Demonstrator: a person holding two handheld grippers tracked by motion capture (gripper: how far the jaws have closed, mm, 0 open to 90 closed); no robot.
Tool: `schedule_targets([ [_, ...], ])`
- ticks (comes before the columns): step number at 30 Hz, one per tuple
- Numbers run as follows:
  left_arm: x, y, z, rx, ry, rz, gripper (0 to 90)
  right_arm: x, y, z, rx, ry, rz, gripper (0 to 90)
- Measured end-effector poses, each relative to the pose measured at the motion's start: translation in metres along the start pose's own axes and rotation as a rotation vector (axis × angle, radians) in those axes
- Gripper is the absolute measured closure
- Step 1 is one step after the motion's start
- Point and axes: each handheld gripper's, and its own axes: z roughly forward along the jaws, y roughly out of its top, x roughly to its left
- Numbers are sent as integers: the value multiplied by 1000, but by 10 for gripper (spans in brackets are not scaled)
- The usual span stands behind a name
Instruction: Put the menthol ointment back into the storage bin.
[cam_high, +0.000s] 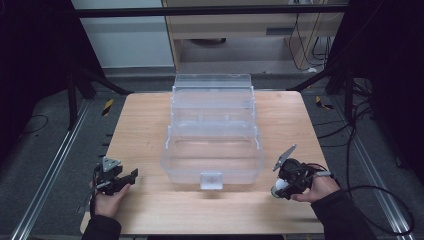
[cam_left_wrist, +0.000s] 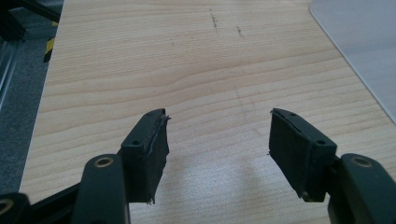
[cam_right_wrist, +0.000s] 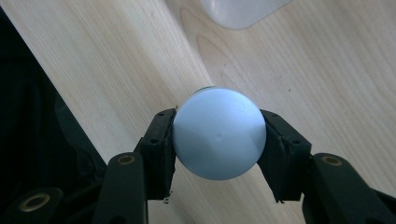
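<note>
A clear plastic storage box (cam_high: 212, 131) with its lid tipped back stands in the middle of the wooden table (cam_high: 145, 120); a corner of the box (cam_right_wrist: 243, 9) shows at the top of the right gripper view. My right gripper (cam_high: 278, 189) (cam_right_wrist: 218, 135) is shut on a white ball (cam_right_wrist: 218, 133) (cam_high: 279, 186), held just above the table near the front right, beside the box. My left gripper (cam_high: 131, 176) (cam_left_wrist: 218, 140) is open over bare wood at the front left, nothing between its jaws, with the box edge (cam_left_wrist: 364, 42) off to its right.
The table's front edge runs close under both hands. Black frame bars (cam_high: 210, 10) cross above the far side. Cables (cam_high: 360, 130) lie on the grey floor to the right, and metal rails (cam_high: 55, 165) run along the left.
</note>
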Motion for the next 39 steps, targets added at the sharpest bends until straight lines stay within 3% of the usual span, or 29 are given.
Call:
schedule_targets([
  [9,1,0,0,1,-1,0,371,-4,11,-19,-57,-21,9,502],
  [27,0,-1,0,2,-5,4,371,-9,21,-40,-111,-35,34,503],
  [39,0,0,-1,-3,-5,1,373,-14,42,-63,-137,-48,31,503],
])
